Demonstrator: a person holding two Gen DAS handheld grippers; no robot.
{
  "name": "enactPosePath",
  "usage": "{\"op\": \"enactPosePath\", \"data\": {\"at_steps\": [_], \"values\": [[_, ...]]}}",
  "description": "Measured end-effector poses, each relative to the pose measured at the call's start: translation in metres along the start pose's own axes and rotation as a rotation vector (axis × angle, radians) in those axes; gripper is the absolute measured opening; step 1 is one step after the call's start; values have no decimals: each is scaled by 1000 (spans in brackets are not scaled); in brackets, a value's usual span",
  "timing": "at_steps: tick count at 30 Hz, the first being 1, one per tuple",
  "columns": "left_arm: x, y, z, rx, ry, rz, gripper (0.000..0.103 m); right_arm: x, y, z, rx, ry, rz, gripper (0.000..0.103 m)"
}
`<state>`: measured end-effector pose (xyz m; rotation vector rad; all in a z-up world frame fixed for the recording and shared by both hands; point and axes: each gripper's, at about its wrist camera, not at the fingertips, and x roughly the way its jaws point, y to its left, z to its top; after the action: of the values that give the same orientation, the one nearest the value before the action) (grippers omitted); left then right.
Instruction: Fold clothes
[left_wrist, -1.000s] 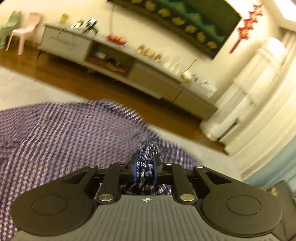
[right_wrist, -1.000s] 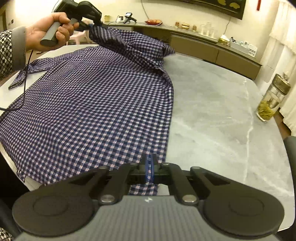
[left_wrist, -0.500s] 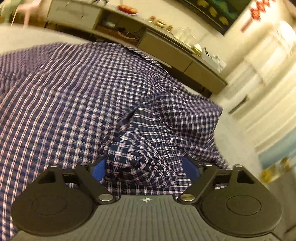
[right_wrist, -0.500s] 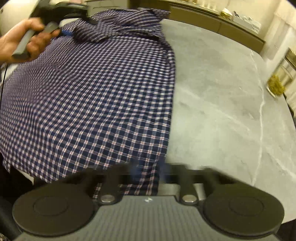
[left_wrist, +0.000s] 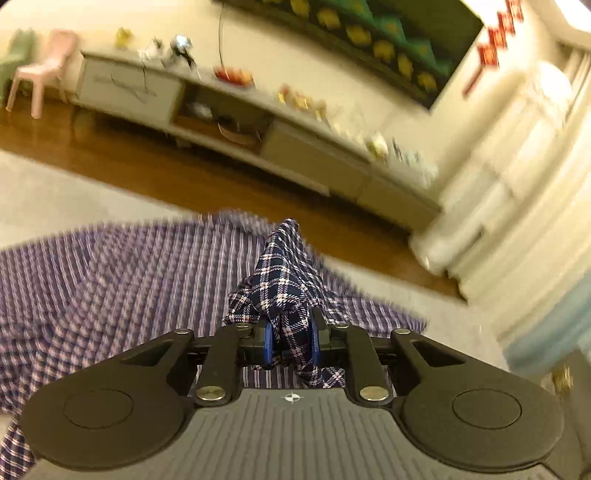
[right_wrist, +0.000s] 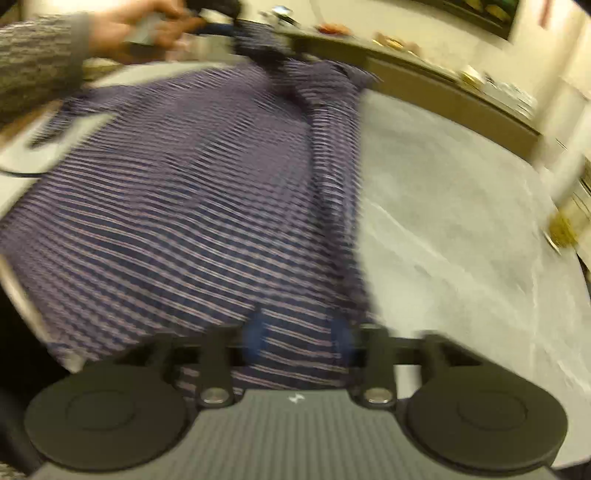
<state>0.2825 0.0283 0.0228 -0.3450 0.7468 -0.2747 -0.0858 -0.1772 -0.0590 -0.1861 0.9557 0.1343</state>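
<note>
I had the checked shirt spread over the left part of the marble table, its right edge running down the middle of the tabletop. My left gripper had just been closing, and its blue pads pinched a bunched fold of the shirt that stood up between them, lifted off the rest of the cloth. In the right wrist view I could see my left hand with that gripper at the far end of the shirt, though blurred. My right gripper had just been opening; its jaws stood apart over the near hem, the cloth lying between them but not pinched, as far as the blur let me judge.

My worry was the single hold. With the near hem free, any pull from the left could drag the whole shirt across the smooth marble and rumple it instead of making a fold. The bunched grip might also catch more than one layer, so the fold could come out crooked. A jar stood near the table's right edge, well apart from the cloth.
</note>
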Motion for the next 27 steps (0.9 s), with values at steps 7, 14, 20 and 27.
{"op": "enactPosePath", "data": {"at_steps": [7, 14, 20, 27], "values": [[17, 19, -20, -35, 34, -11, 20, 13, -29, -14, 59, 54, -75, 77], [18, 16, -18, -5, 35, -42, 20, 13, -31, -11, 9, 104, 4, 2], [5, 8, -12, 15, -5, -83, 20, -19, 54, 6, -264, 37, 97, 2], [-8, 15, -30, 78, 14, -91, 20, 8, 30, 31, -226, 87, 299, 30]]}}
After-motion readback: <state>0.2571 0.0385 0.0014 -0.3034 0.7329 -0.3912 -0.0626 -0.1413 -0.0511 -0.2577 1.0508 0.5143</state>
